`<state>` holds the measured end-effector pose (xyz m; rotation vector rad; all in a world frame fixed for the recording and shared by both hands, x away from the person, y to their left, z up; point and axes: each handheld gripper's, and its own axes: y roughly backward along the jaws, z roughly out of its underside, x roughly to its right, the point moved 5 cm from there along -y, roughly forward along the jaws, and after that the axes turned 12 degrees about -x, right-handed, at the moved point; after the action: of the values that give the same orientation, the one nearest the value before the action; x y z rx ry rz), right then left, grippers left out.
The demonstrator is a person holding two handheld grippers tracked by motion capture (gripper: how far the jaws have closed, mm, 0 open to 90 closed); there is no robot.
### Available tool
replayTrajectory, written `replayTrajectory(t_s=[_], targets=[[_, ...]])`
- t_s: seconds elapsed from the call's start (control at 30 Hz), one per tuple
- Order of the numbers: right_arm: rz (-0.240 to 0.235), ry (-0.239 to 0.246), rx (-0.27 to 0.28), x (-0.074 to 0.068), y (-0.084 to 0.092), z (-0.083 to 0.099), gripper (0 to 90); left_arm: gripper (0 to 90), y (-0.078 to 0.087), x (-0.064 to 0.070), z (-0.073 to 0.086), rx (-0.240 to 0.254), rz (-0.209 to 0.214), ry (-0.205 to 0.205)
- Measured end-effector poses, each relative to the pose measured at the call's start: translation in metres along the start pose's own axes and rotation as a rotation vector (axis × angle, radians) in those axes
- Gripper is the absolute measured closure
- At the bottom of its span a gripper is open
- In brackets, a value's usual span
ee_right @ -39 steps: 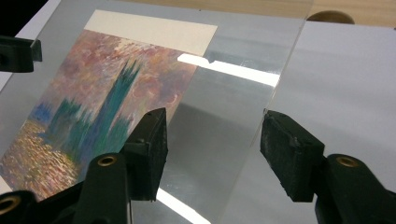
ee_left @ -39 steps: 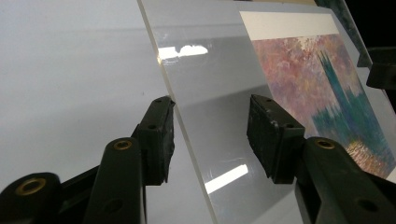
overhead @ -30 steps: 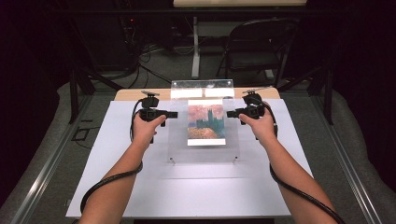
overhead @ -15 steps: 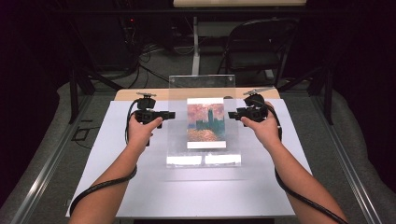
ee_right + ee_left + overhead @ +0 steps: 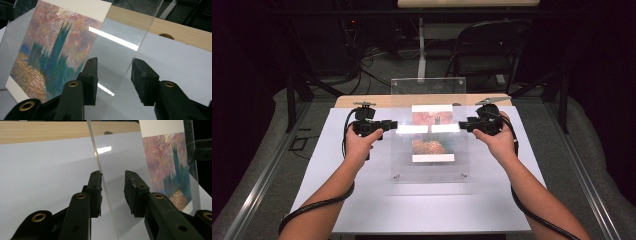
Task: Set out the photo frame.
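Between the two hand-held grippers, a clear acrylic sheet (image 5: 429, 135) stands tilted up off the white worktop (image 5: 362, 200), near edge low, far edge raised, its long axis running away from the person. The left hand-held gripper (image 5: 388, 125) has its side edge between jaws that have just been closing, one pad touching, the other apart. The right hand-held gripper (image 5: 465, 125), equally near, mirrors it. Behind the sheet lies a painted print (image 5: 53, 53).
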<state>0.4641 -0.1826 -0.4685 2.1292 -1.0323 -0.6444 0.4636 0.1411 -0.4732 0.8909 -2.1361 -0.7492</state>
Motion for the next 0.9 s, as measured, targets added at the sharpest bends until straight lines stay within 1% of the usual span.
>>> replayTrajectory(t_s=[0.13, 0.17, 0.3, 0.33, 0.37, 0.53, 0.57, 0.63, 0.77, 0.9], targets=[[0.015, 0.017, 0.019, -0.006, 0.008, 0.003, 59.5, 69.2, 0.007, 0.005, 0.004, 0.017, 0.001, -0.021], [0.015, 0.017, 0.019, -0.006, 0.008, 0.003, 59.5, 69.6, 0.007, 0.005, 0.004, 0.017, 0.001, -0.021], [0.023, 0.035, 0.034, -0.012, 0.019, 0.009, 62.8, 71.5, 0.017, 0.012, 0.011, 0.037, 0.003, -0.04], [0.022, 0.035, 0.039, -0.014, 0.022, 0.01, 63.4, 71.9, 0.017, 0.012, 0.011, 0.037, 0.003, -0.04], [0.026, 0.045, 0.047, -0.015, 0.024, 0.011, 64.0, 72.3, 0.019, 0.014, 0.013, 0.039, 0.004, -0.049], [0.039, 0.053, 0.063, -0.023, 0.034, 0.017, 66.8, 74.4, 0.028, 0.022, 0.021, 0.064, 0.017, -0.064], [0.04, 0.056, 0.063, -0.024, 0.036, 0.018, 67.5, 74.6, 0.03, 0.023, 0.023, 0.067, 0.012, -0.068], [0.033, 0.056, 0.07, -0.025, 0.04, 0.021, 69.1, 75.3, 0.033, 0.025, 0.026, 0.066, 0.012, -0.083], [0.02, 0.053, 0.083, -0.029, 0.046, 0.025, 71.8, 76.5, 0.038, 0.03, 0.031, 0.078, 0.005, -0.096], [0.021, 0.058, 0.093, -0.033, 0.052, 0.029, 73.4, 77.6, 0.042, 0.033, 0.037, 0.089, 0.021, -0.101]])
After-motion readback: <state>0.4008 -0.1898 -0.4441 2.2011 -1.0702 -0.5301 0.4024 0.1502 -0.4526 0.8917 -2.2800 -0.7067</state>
